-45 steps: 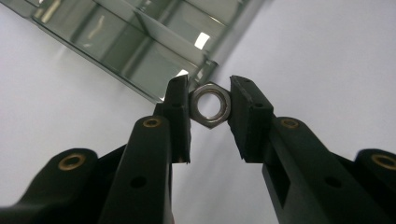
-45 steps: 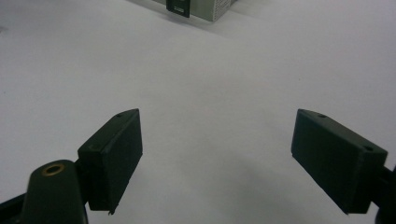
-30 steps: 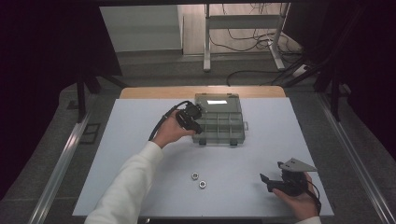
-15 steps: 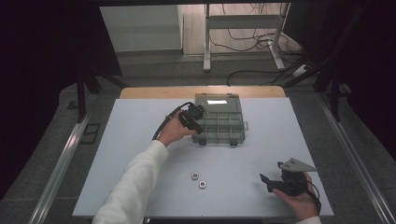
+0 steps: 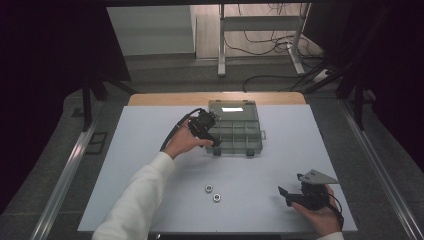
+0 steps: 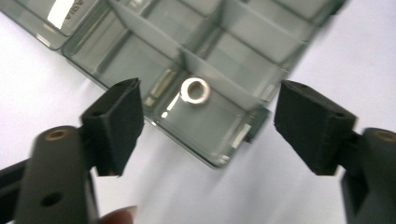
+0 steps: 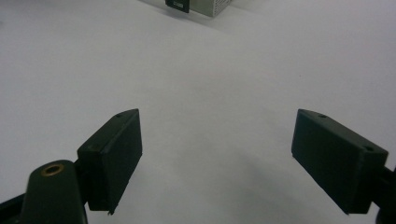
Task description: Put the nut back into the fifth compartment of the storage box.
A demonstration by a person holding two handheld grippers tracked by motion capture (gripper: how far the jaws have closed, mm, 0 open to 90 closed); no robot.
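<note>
Nut (image 6: 195,90) lies in the organizer box's (image 6: 261,44) corner compartment, below the left gripper (image 6: 208,126), whose jaws have just opened wide.

Left gripper view: white label (image 6: 63,11) on lid of clear compartment box (image 6: 261,37), letters partly legible, upside down, reading roughly "ASIA"; remainder cut off. No other readable text, numbers or signs.

Silver nut (image 6: 195,90) lying flat in corner compartment of open grey organiser box (image 6: 219,154); two more nuts (image 5: 213,193) loose on worktop (image 5: 140,150).
</note>
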